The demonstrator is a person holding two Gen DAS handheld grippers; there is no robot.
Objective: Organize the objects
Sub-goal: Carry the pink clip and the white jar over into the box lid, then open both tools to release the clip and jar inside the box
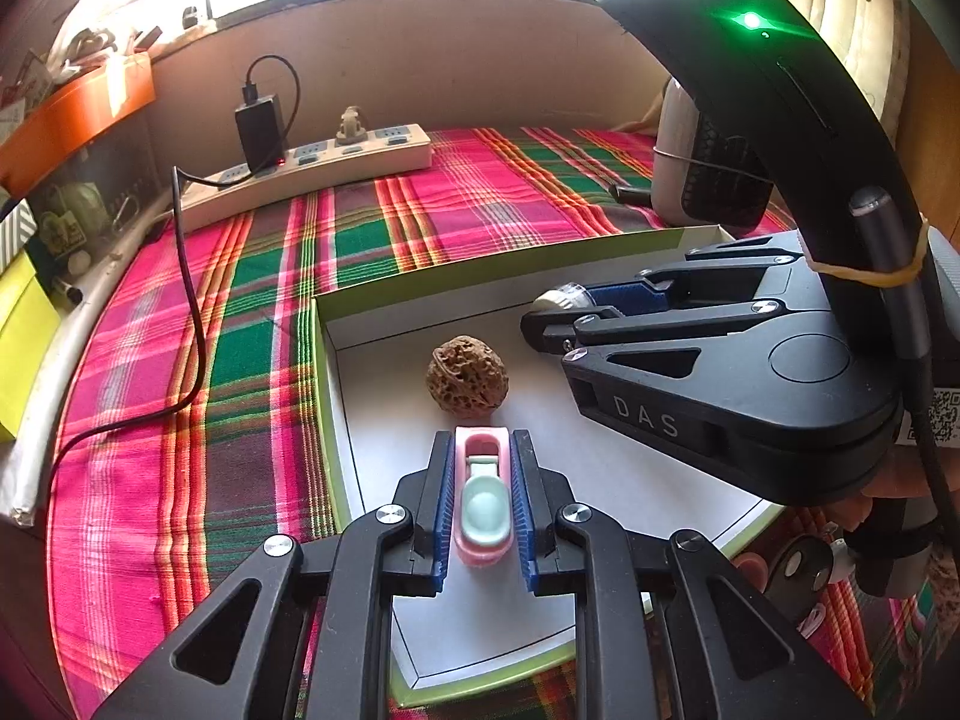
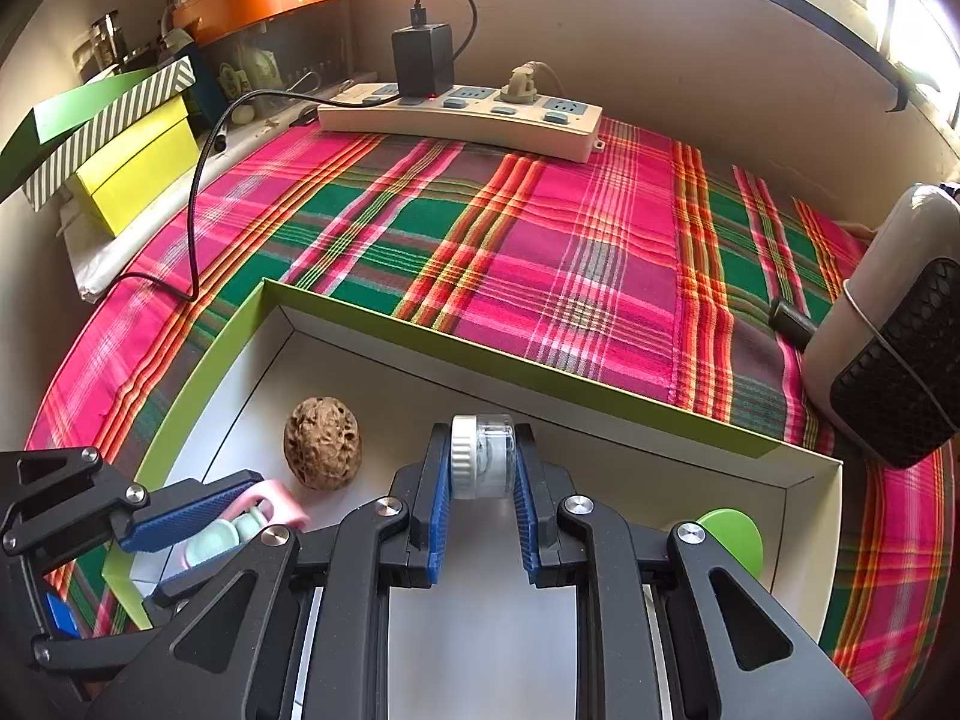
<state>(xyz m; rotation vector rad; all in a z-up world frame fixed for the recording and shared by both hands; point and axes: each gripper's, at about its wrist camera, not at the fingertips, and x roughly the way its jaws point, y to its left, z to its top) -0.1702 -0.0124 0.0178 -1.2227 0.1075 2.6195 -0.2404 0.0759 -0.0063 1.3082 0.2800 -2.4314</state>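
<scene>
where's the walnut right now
The walnut sits on the white floor of the green-edged box, near its left wall, just ahead of the pink clip held in the left gripper, apart from both grippers.

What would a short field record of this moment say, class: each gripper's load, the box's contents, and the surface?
left gripper: shut on pink and mint plastic nail clipper
right gripper: shut on small clear jar with ribbed white lid
shallow white box with green rim: brown wrinkled walnut, round green disc
surface: pink and green plaid cloth
</scene>
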